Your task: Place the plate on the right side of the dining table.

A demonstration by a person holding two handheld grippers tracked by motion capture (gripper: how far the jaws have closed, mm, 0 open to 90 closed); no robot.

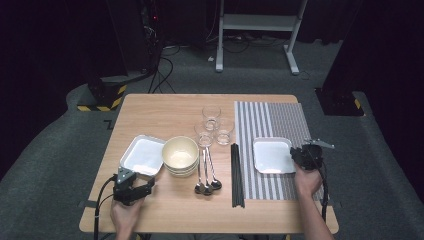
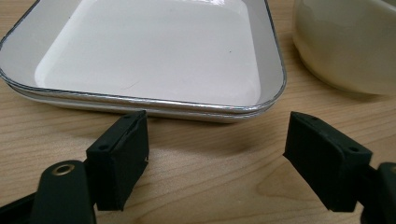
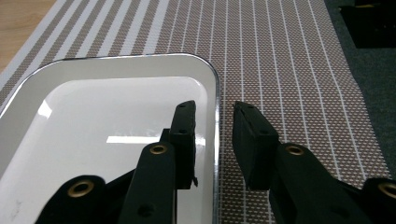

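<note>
Right tool (image 3: 212,140) narrowly open astride placed plate's (image 3: 93,116) rim, releasing; next back off; left tool (image 2: 215,158) wide, idle.

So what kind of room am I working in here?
Probably a lab or studio set up for recording, not a dining room: the wooden table stands on grey carpet amid dark curtains, with cables and equipment behind, a white metal frame, and hazard-striped bases on the floor.
</note>
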